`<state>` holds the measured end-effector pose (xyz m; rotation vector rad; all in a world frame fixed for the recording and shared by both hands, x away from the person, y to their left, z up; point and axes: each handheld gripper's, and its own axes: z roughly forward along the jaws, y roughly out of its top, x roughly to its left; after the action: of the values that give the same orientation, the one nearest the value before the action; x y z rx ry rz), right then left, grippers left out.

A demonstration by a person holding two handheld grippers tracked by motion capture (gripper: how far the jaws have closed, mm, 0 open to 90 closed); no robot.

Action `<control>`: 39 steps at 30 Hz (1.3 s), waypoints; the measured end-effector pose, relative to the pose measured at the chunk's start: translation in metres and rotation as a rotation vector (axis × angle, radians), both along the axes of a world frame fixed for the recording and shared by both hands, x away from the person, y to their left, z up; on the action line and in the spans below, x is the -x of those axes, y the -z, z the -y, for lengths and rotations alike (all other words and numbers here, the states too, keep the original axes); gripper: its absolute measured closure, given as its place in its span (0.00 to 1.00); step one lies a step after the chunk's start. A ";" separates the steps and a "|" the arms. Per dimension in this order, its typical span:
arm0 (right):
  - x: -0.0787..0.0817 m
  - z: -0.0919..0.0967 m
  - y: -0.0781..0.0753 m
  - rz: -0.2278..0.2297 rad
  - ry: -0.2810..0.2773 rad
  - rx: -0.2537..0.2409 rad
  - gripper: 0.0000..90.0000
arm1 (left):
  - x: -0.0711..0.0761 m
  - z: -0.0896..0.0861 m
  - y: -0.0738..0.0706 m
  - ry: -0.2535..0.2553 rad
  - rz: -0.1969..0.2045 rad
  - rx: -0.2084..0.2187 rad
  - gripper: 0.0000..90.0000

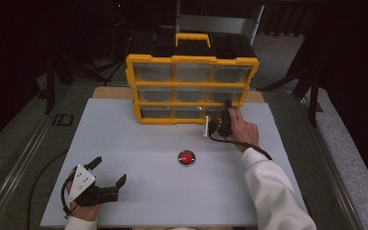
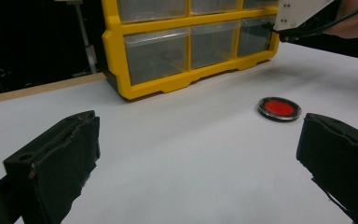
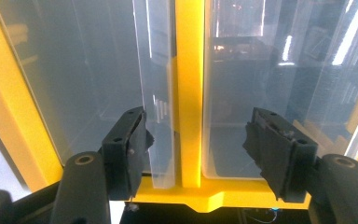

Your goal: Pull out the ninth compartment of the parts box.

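A flat pale grey-white rectangular table board fills the middle of the frame. At its upper centre stands a yellow plastic organiser case with clear drawers. A small round red disc with a dark rim lies just right of centre.

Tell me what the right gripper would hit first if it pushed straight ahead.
Most likely the yellow plastic divider bar between two clear drawers of the yellow drawer cabinet; it sits centred between the right gripper, whose jaws stand open. Depth is unclear.

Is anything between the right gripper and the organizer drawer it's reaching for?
Nothing visible. The right gripper is right at the yellow organizer's bottom row, open jaws straddling a yellow divider between two clear drawers.
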<state>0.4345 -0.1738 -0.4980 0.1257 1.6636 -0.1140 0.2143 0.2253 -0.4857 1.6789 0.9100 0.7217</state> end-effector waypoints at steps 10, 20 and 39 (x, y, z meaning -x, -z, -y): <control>0.003 0.001 -0.002 -0.004 -0.005 -0.011 0.45 | 0.000 0.000 0.000 -0.001 0.000 -0.001 0.00; 0.011 0.004 -0.002 -0.013 -0.026 -0.020 0.51 | 0.000 0.000 0.000 -0.001 -0.002 -0.003 0.00; 0.009 0.006 0.002 -0.096 -0.035 0.025 0.78 | 0.000 0.001 0.000 0.000 -0.002 -0.005 0.00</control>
<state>0.4260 -0.1798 -0.5003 0.0731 1.7587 -0.1157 0.2147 0.2247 -0.4859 1.6841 0.9101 0.7224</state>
